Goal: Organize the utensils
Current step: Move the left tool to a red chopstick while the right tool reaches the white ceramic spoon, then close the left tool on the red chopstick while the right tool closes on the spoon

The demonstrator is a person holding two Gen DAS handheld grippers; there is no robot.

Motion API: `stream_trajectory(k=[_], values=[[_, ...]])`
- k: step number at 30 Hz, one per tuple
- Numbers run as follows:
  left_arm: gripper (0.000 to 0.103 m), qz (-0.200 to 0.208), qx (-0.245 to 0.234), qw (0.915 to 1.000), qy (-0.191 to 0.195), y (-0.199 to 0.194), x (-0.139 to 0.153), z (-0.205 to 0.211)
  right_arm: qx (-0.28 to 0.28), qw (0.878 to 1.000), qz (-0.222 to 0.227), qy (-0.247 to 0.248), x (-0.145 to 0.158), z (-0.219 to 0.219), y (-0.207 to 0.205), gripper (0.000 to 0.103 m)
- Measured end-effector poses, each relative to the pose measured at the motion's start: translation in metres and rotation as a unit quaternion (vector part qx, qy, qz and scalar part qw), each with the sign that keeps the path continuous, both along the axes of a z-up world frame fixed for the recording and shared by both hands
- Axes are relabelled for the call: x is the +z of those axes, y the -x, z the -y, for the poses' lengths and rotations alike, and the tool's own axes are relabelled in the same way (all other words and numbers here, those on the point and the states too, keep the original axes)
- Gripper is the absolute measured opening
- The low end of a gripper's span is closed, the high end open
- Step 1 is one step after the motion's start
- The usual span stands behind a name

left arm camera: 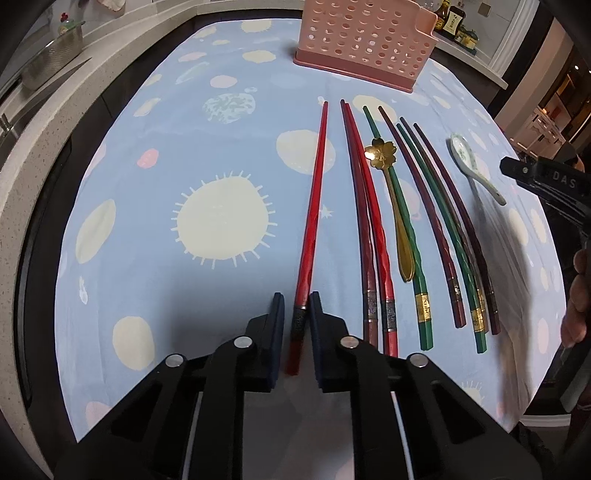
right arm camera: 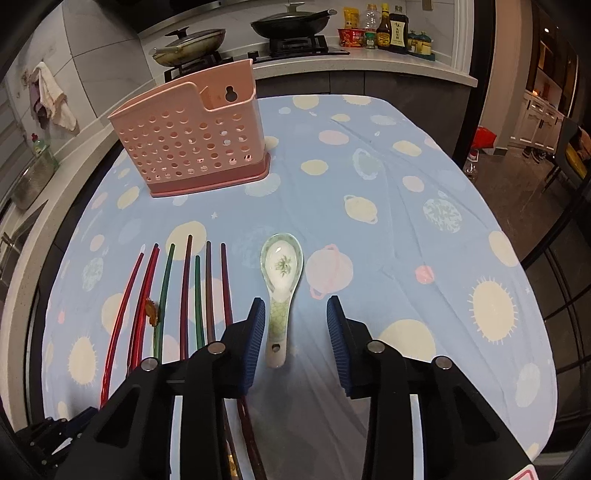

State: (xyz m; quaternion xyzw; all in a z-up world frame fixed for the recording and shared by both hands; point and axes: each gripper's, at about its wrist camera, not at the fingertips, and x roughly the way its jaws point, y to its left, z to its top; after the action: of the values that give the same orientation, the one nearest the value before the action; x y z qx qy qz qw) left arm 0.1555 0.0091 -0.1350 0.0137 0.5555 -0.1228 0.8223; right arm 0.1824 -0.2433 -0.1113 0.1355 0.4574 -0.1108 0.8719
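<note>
My left gripper (left arm camera: 297, 300) is shut on the handle end of a red chopstick (left arm camera: 314, 206) that lies on the cloth, leftmost of the row. Right of it lie several more red, green and dark purple chopsticks (left arm camera: 373, 221), a gold flower-handled spoon (left arm camera: 391, 199) and a white ceramic spoon (left arm camera: 474, 166). My right gripper (right arm camera: 296, 314) is open, its jaws either side of the ceramic spoon's (right arm camera: 281, 280) handle, apart from it. The pink perforated utensil holder (right arm camera: 195, 147) stands upright at the far side; it also shows in the left wrist view (left arm camera: 365, 40).
A blue patterned tablecloth (right arm camera: 406, 229) covers the table. A kitchen counter with pans (right arm camera: 291, 22) and sauce bottles (right arm camera: 391, 29) runs behind it. A counter edge (left arm camera: 44, 140) runs along the left. The right gripper's body (left arm camera: 546, 181) shows at the left view's right edge.
</note>
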Motion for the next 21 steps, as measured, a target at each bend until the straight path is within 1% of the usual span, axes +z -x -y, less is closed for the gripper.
stream_trajectory(k=[3,10,14,21], values=[[0.008,-0.002,-0.006,1.0,0.007,0.0,0.0,0.003,-0.002,1.0,-0.009,-0.019,-0.01,0.003,-0.005,0.021],[0.008,-0.005,-0.008,0.9999,0.013,0.0,-0.001,0.006,0.001,0.998,-0.022,-0.056,-0.026,0.002,-0.007,0.015],[0.008,-0.005,-0.007,0.9998,0.016,-0.001,-0.002,0.006,0.004,0.997,-0.029,-0.073,-0.035,0.0,-0.006,0.008],[0.008,-0.004,-0.003,0.9997,0.024,0.0,-0.003,0.004,0.007,0.996,-0.026,-0.081,-0.042,-0.005,0.002,0.008]])
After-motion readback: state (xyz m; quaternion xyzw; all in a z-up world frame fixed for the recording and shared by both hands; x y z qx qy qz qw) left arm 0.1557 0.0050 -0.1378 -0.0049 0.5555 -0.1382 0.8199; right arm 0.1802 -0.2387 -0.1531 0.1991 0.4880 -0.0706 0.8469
